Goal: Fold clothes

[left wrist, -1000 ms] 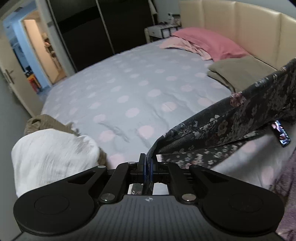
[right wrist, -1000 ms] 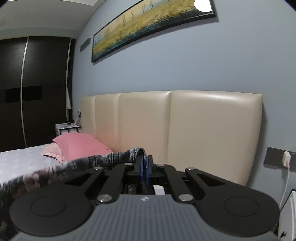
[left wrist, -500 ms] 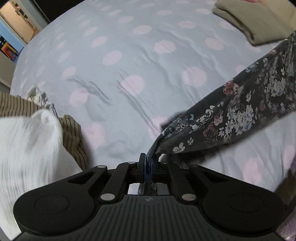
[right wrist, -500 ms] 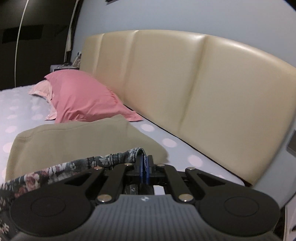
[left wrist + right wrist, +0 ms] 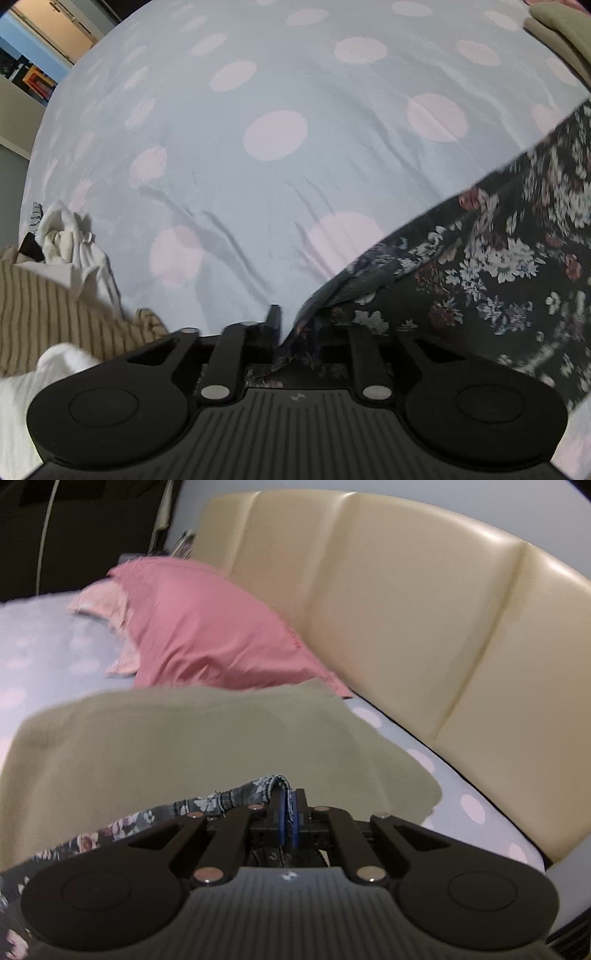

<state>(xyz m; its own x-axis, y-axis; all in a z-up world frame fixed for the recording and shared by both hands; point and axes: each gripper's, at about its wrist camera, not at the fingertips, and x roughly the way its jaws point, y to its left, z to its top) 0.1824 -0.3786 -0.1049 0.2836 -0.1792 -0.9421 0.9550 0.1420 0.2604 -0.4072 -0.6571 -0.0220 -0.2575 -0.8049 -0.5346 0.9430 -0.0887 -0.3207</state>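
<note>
A dark floral garment (image 5: 491,258) lies spread over the right side of the bed in the left wrist view. My left gripper (image 5: 295,325) stands open, its jaws apart, with the garment's corner draped loosely between them. My right gripper (image 5: 290,812) is shut on the garment's hem (image 5: 255,790), low over a folded olive-green cloth (image 5: 184,746).
The bed has a pale blue cover with pink dots (image 5: 277,133). A heap of white (image 5: 74,236) and tan striped clothes (image 5: 48,306) lies at the left. A pink pillow (image 5: 199,627) and cream headboard (image 5: 406,602) stand beyond the olive cloth.
Both grippers have come down toward the bed with the garment. My left gripper has opened and let go of the corner. The right one stays shut on the hem.
</note>
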